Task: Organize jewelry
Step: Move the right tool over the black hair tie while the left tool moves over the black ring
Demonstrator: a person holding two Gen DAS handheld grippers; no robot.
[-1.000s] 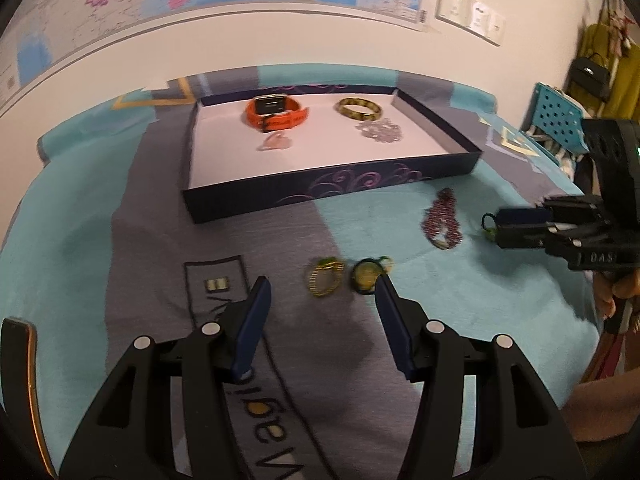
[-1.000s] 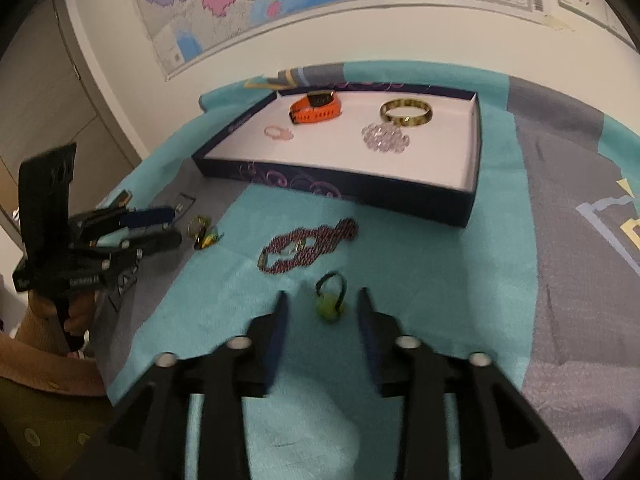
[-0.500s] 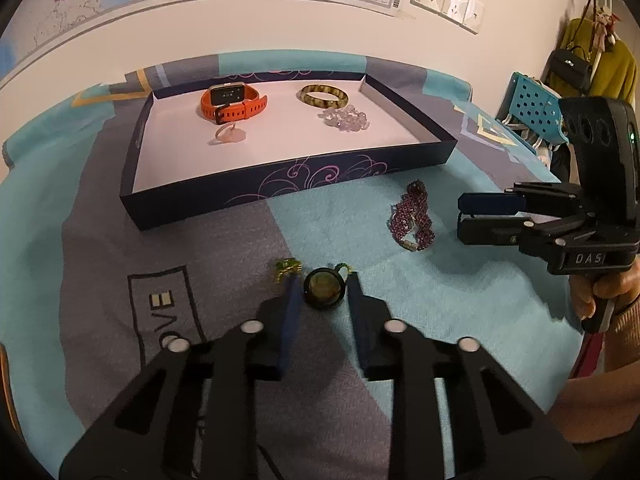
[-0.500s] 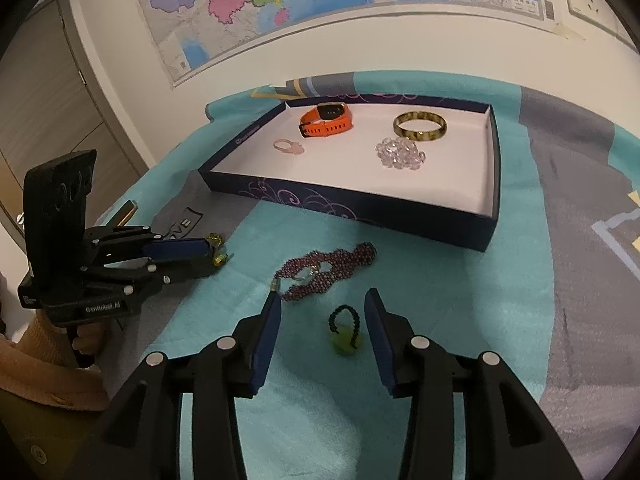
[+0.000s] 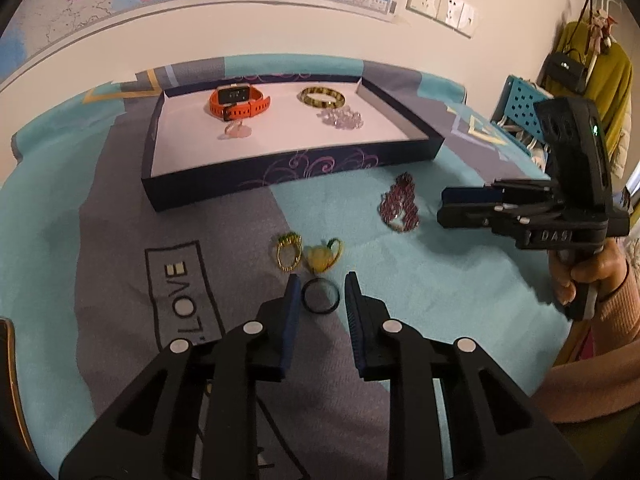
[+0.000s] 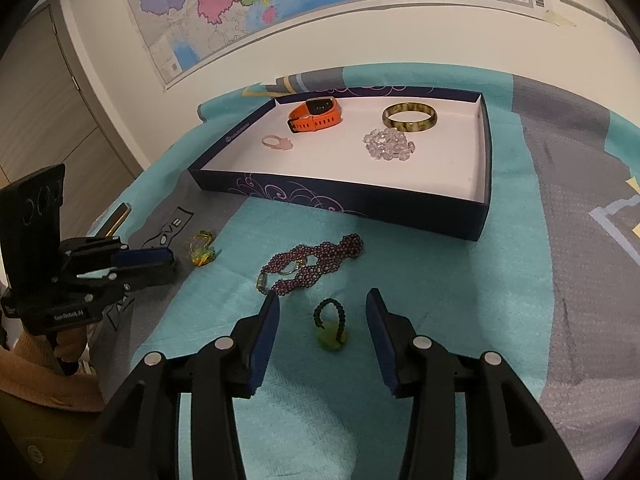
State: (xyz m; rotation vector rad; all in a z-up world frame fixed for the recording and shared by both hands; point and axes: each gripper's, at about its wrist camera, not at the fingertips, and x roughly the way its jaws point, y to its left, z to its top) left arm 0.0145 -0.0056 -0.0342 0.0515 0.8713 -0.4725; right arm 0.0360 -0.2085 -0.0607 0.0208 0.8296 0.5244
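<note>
Between the left gripper [image 5: 321, 285] fingers sits a black ring [image 5: 321, 297]

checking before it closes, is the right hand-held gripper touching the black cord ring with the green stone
Apart. The right wrist view shows the right hand-held gripper opening, cloth visible on both sides between its pads and the black cord ring.

cloth [image 6: 460, 280]: teal and grey, matt, woven, rough-looking | tray [image 6: 340, 200]: dark printed card walls, matt white paper-like floor | watch [image 6: 316, 114]: orange strap, smooth, rubbery | bangle [image 6: 409, 117]: glossy, mottled, stone-like | bead bracelet [image 6: 388, 144]: clear, shiny | gold ring [image 5: 289, 254]: shiny metal | black ring [image 5: 321, 296]: smooth, glossy
</note>
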